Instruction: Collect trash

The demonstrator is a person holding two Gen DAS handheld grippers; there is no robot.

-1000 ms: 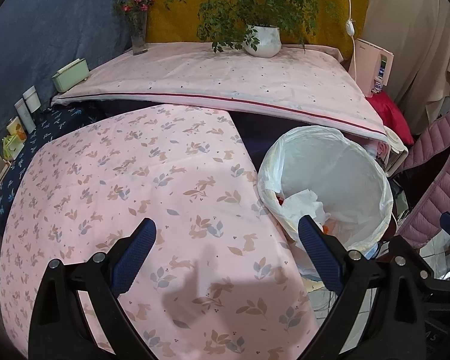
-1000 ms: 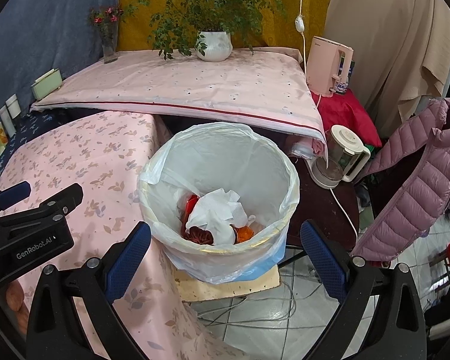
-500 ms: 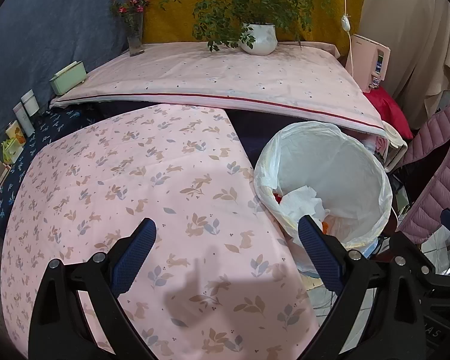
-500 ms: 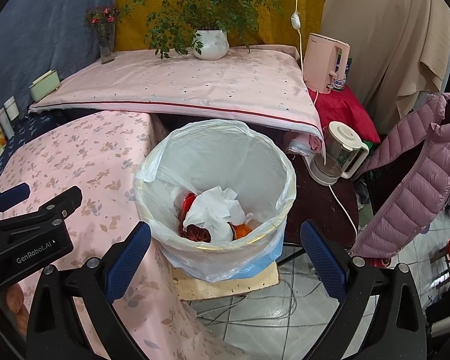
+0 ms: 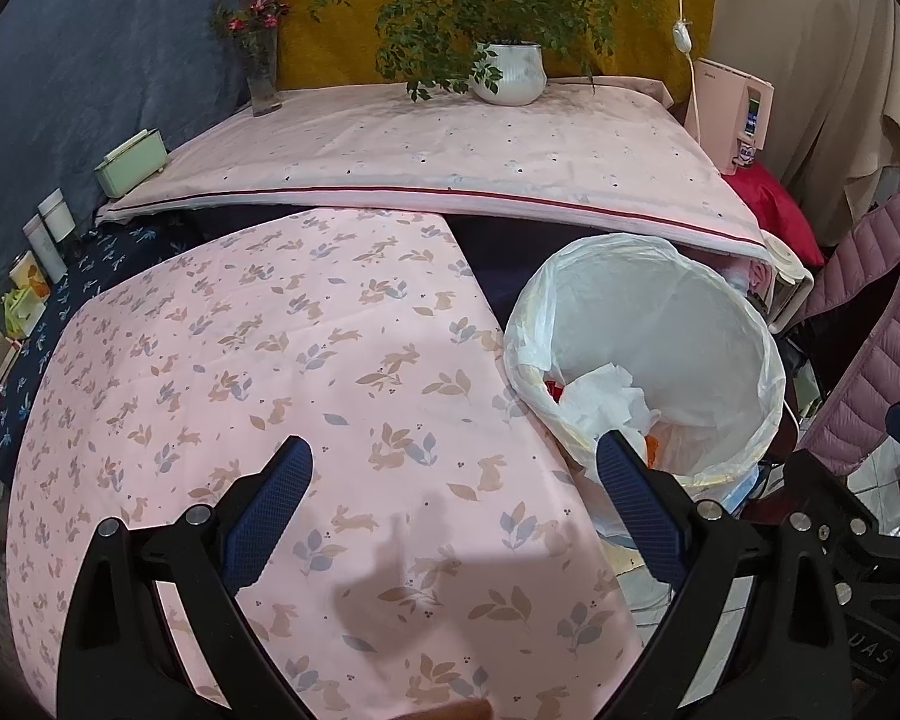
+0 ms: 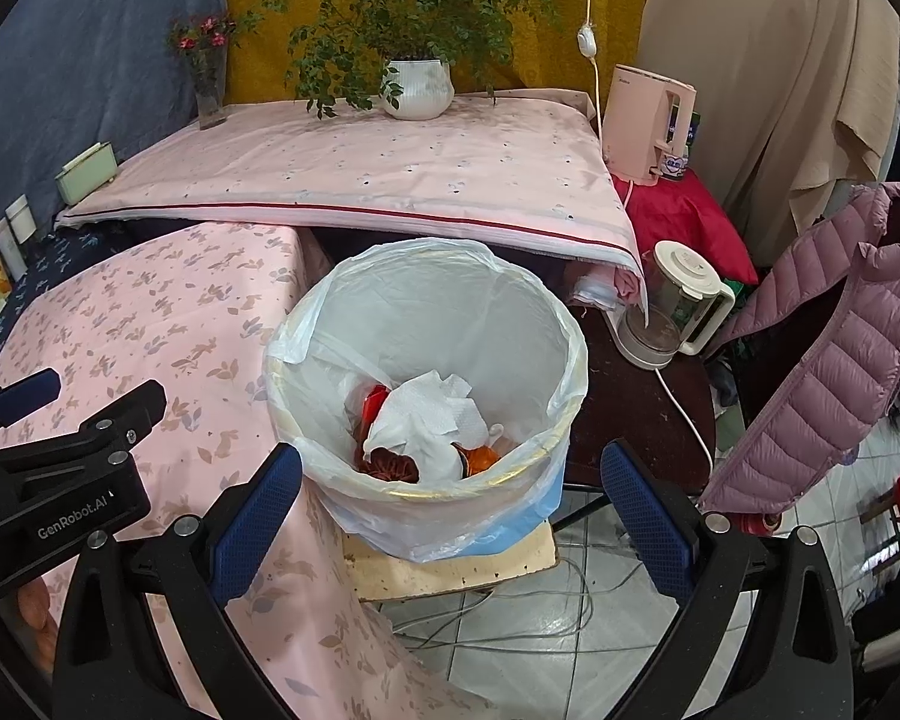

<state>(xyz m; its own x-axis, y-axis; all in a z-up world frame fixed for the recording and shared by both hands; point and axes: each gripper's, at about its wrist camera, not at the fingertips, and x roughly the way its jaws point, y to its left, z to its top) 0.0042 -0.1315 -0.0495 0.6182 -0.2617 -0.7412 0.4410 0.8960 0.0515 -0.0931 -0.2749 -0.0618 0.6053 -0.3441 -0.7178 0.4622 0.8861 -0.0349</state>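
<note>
A trash bin lined with a white plastic bag (image 6: 510, 312) stands beside the table; it also shows in the left wrist view (image 5: 708, 324). Inside lie a crumpled white tissue (image 6: 432, 414), red and orange wrappers and a dark brown piece. My right gripper (image 6: 450, 522) is open and empty, above the bin's near rim. My left gripper (image 5: 453, 507) is open and empty, above the table covered in pink rabbit-print cloth (image 5: 240, 360), left of the bin. The left gripper's body shows in the right wrist view (image 6: 60, 468).
A higher table with a pale pink cloth (image 6: 390, 162) holds a potted plant (image 6: 417, 87) and a flower vase (image 6: 210, 90). A pink appliance (image 6: 648, 120), a kettle (image 6: 672, 312), a purple puffer jacket (image 6: 840, 348) and floor cables (image 6: 510, 618) lie right of the bin.
Both grippers have drifted slightly; the bin sits a little lower and closer in the right wrist view. Both stay open and empty.
</note>
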